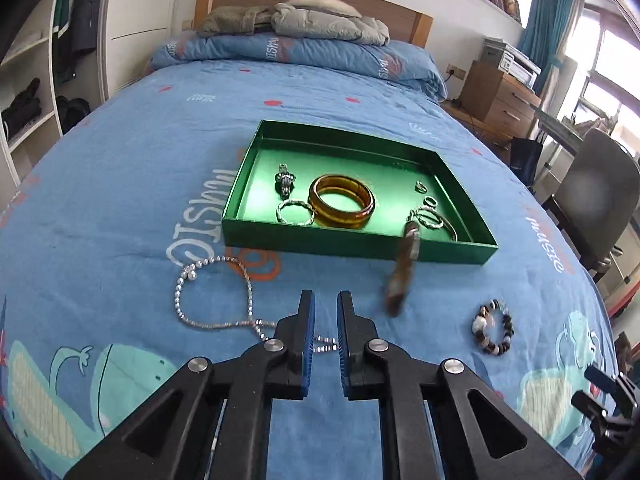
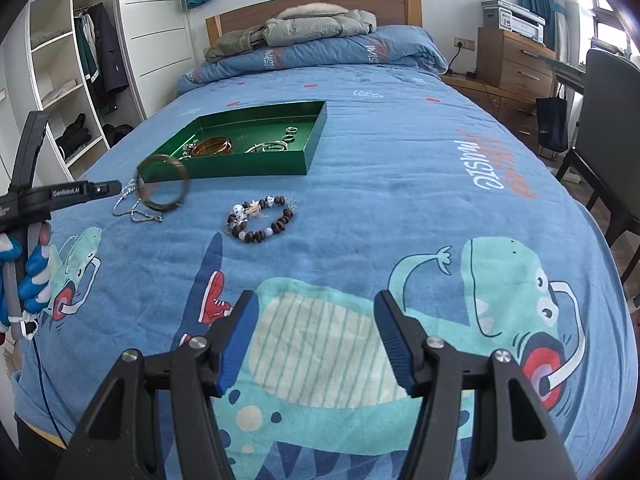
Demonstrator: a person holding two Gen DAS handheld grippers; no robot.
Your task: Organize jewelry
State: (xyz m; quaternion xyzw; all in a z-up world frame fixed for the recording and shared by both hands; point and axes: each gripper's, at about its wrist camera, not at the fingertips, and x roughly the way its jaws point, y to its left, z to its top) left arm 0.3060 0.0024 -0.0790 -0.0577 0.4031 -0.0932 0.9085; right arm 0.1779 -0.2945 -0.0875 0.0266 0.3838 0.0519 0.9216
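Bright daylight pours in from the window [image 1: 612, 76] at my two o'clock, blowing it out white. Fisheye bends the edges, corners go dark. The brown bangle [image 1: 402, 272] smears with motion blur.

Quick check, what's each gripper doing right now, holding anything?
Left gripper: nearly shut, nothing between the pads; a blurred brown bangle is loose beside it.
Right gripper: open, empty, above the bedspread.

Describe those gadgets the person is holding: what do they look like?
Each hand-held gripper, the left and the right, is a black plastic frame with triangular cut-outs, silver pivot bolts and two fingers lined with ribbed blue pads. In the right wrist view, the left unit carries white "GenRobot.AI" lettering, and the hand on it wears a blue-and-white glove.
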